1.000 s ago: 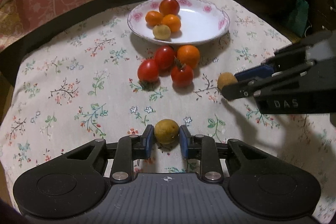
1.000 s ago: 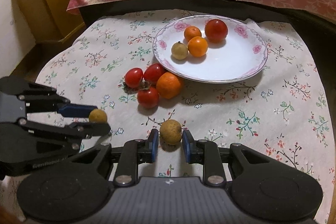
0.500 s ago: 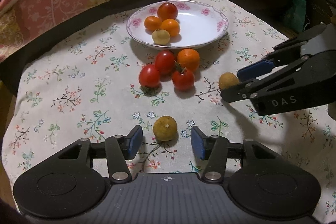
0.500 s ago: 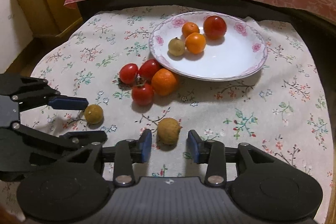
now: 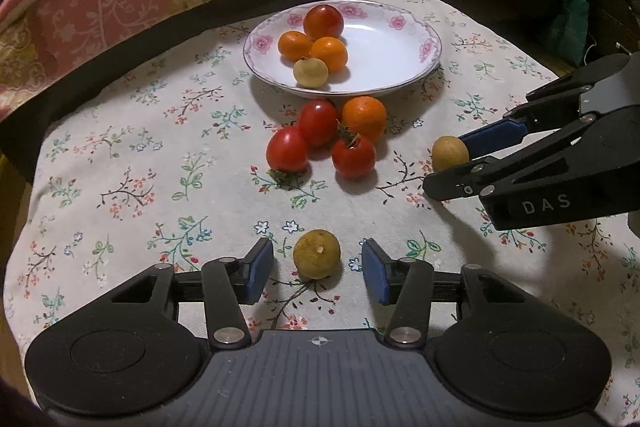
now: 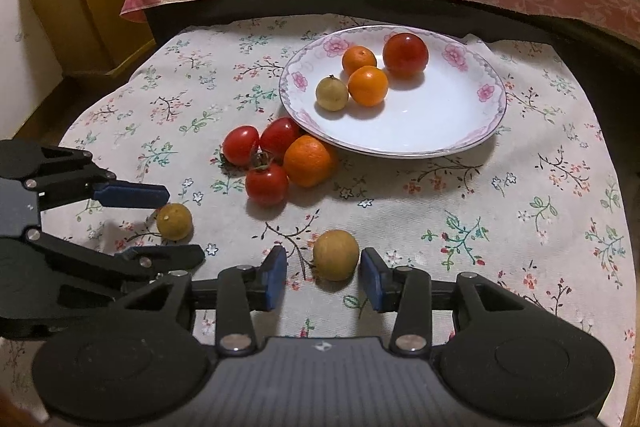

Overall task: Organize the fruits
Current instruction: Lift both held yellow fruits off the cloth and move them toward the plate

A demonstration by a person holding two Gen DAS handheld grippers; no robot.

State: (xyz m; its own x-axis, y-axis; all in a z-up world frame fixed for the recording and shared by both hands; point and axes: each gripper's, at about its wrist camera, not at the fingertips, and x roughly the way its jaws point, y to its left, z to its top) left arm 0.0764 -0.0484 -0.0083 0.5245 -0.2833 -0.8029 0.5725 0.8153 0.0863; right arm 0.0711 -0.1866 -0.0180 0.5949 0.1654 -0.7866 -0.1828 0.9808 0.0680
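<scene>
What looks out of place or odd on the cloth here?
Nothing is spilled or damaged. Three tomatoes and an orange lie against the plate, and two longans lie on the cloth, each between open grippers.

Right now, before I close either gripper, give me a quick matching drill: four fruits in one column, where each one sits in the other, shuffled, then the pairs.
Things:
1. red tomato
2. large orange
3. yellow-spotted longan
4. plain tan longan

Places:
A. on the cloth, between the open fingers of the right gripper
B. on the cloth, against the near rim of the plate
C. in the plate, at the far side
D. on the cloth, between the open fingers of the left gripper

Pairs: 1-C, 2-B, 3-D, 4-A
</scene>
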